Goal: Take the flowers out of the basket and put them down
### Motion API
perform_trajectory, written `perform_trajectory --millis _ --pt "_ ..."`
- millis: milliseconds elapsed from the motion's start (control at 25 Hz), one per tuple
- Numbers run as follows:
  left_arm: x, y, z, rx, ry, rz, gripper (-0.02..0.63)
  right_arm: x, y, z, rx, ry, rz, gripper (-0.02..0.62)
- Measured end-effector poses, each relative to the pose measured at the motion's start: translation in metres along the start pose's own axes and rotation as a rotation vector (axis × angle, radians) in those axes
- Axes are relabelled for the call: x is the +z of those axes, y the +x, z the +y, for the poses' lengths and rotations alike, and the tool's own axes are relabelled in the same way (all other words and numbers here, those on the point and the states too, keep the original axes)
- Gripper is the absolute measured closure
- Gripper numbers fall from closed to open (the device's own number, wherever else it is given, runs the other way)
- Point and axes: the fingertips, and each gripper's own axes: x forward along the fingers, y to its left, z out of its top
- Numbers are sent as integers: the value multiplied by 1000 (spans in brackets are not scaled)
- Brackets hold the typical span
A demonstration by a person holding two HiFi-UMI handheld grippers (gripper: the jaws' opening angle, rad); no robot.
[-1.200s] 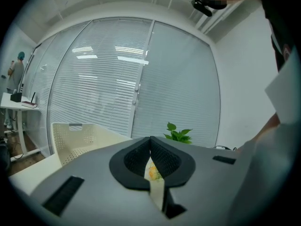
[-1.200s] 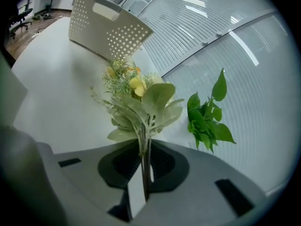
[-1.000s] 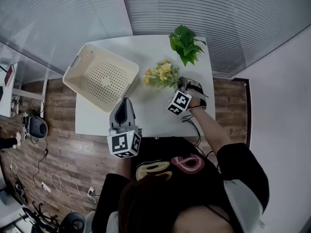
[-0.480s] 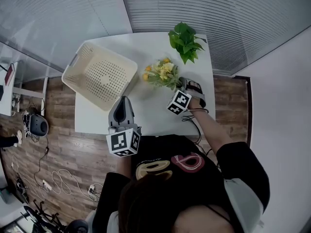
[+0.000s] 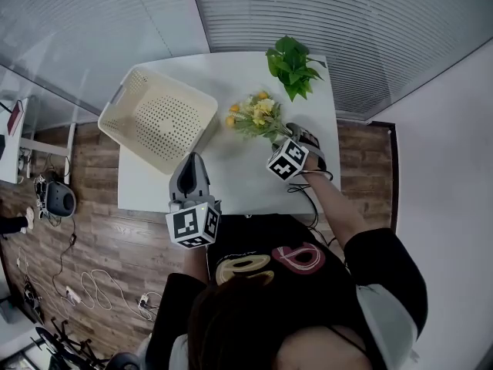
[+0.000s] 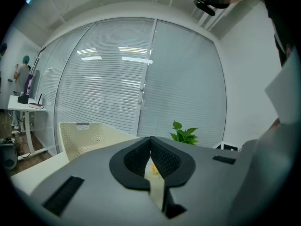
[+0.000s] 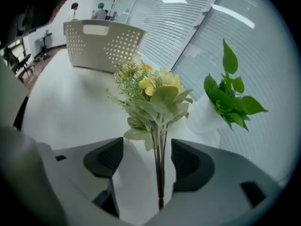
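The right gripper (image 5: 286,139) points down at the tabletop (image 5: 239,185) close to its right edge. Its jaws have just been opening and now stand wide apart. The thin stems (image 7: 160,173) of the flowers (image 5: 254,114) run up between the jaws, nearer the right-hand one, and neither pad presses on them. The yellow and pale green bunch is out of the basket (image 5: 166,118). It sits over the white top just beyond the gripper, with its heads pointing toward the far edge. I cannot tell whether it lies flat.

The left gripper (image 5: 192,168) hovers at the near edge, roughly level, its jaws together with nothing between them.

The cream perforated basket sits tilted at the far left corner, and a leafy potted plant (image 5: 293,66) stands at the far right corner.
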Motion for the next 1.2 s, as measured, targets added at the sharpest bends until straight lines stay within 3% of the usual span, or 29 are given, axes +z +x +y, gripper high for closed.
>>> perform_trajectory --millis 160,280,440,560,840,1200 --pt "3 -6 7 21 -12 -16 589 0 -12 -4 61 154 -42 269" --pt "1 -11 6 21 -16 -17 589 7 -29 -12 87 299 -129 261" --pt "1 -13 2 8 -27 -21 589 14 -55 -31 54 474 -272 258" --pt "3 -13 -2 -3 -27 -29 589 19 -77 -47 -15 518 -373 258" --pt "11 -9 -15 -47 -36 -57 589 26 -124 -55 -4 668 -538 259" --pt "16 -13 -32 -90 -25 -84 589 30 -166 -54 -104 677 -666 262"
